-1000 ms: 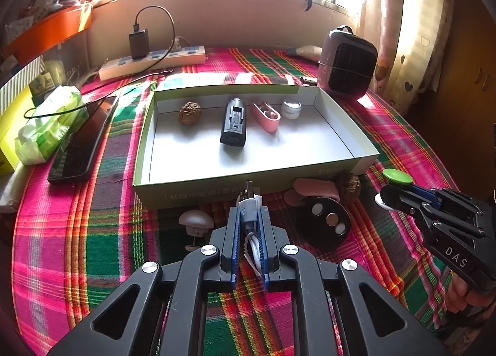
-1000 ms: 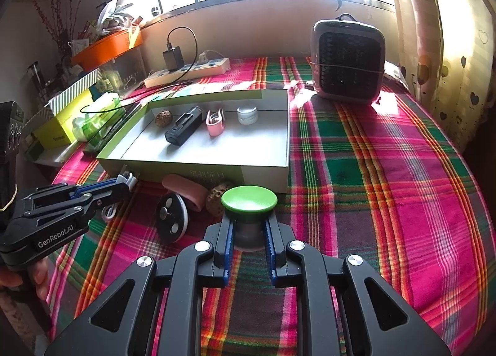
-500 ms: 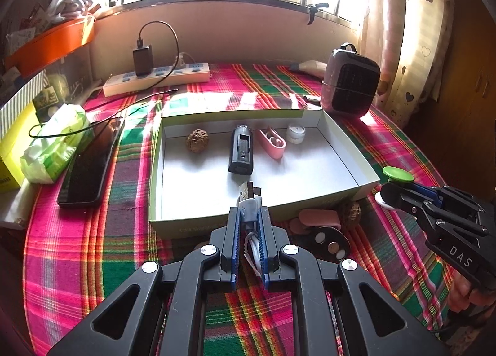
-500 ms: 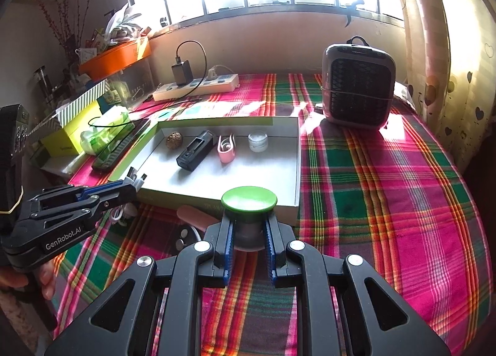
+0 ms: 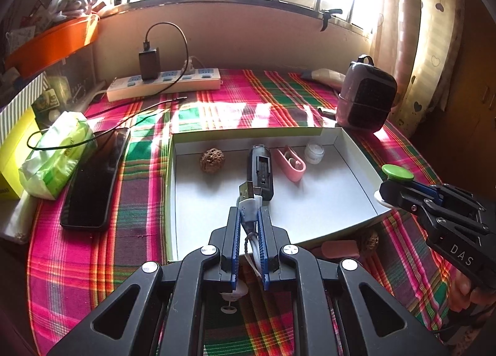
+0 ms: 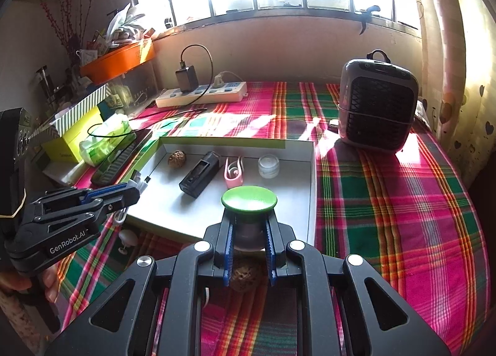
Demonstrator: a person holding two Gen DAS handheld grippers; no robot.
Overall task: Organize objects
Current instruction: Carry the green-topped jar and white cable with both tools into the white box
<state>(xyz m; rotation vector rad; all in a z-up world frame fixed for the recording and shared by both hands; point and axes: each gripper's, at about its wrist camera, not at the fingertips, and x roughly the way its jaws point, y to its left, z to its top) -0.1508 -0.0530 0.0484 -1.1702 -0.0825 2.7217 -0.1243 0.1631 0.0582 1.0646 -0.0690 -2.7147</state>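
Partly hidden: pink case [image 5: 339, 249] and walnut [image 5: 370, 239] behind the box's near wall [image 5: 325, 236]; mushroom-shaped item [image 5: 231, 294] beneath the left gripper [image 5: 249, 226], identity indeterminable.

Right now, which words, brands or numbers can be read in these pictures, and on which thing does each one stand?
"DAS": white letters on the black body of the right gripper, seen from the left wrist.
"GenRobot.AI": white letters on the black body of the left gripper, seen from the right wrist.
Printing on the green tissue pack and the yellow box: too small and blurred to read.
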